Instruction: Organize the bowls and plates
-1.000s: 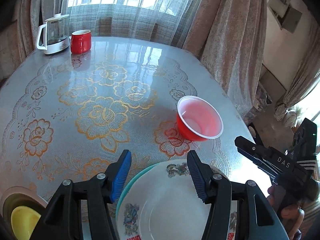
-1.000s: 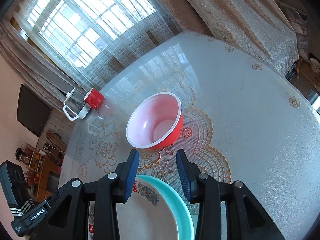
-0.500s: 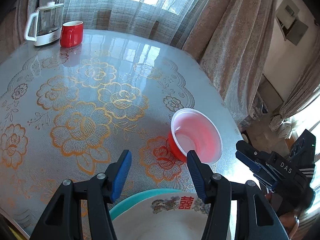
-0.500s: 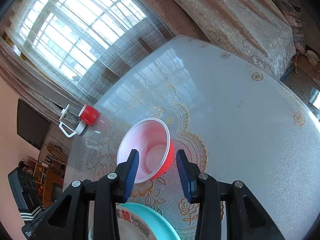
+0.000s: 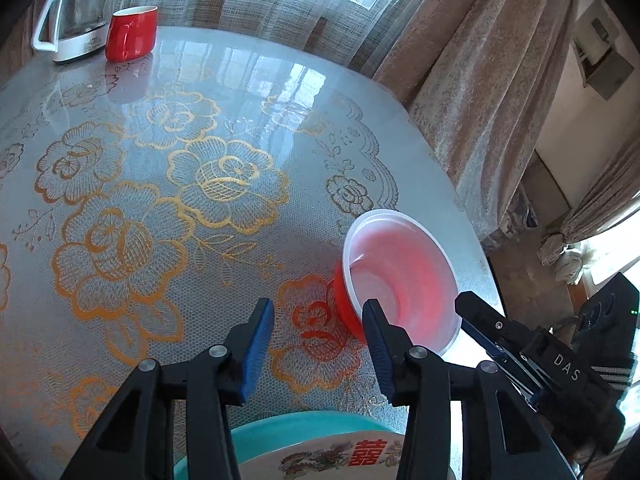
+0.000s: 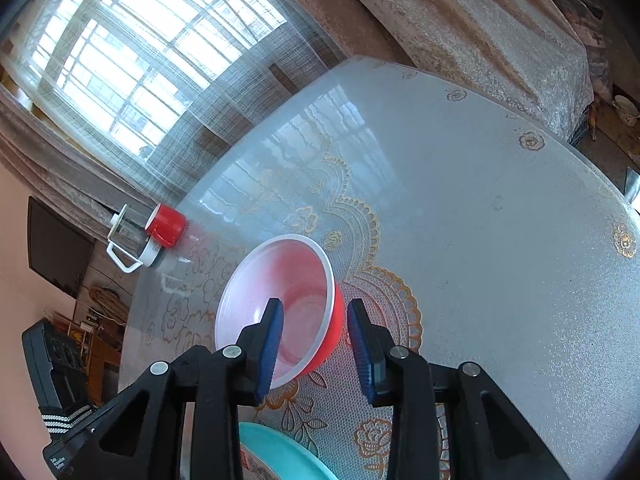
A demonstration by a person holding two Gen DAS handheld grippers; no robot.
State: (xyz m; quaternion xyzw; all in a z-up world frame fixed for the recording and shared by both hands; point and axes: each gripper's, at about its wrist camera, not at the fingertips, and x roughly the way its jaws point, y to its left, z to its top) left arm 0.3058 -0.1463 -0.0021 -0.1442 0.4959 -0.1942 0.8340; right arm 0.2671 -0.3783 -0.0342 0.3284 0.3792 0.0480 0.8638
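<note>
The red plastic bowl (image 6: 280,304) sits on the table (image 6: 480,220). The right claw (image 6: 315,346), its jaws just narrowing, straddles the bowl's near wall (pads not pressing). The left claw (image 5: 320,350), also narrowing, hangs empty beside it.

Round table (image 5: 120,160) with gold floral lace cover. On it: red bowl (image 5: 400,280), teal plate (image 5: 288,426), red mug (image 5: 132,32), kettle (image 5: 76,16).

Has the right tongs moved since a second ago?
Yes. The right tongs advanced toward the red bowl, now straddling its rim, jaws closing, not gripping.
</note>
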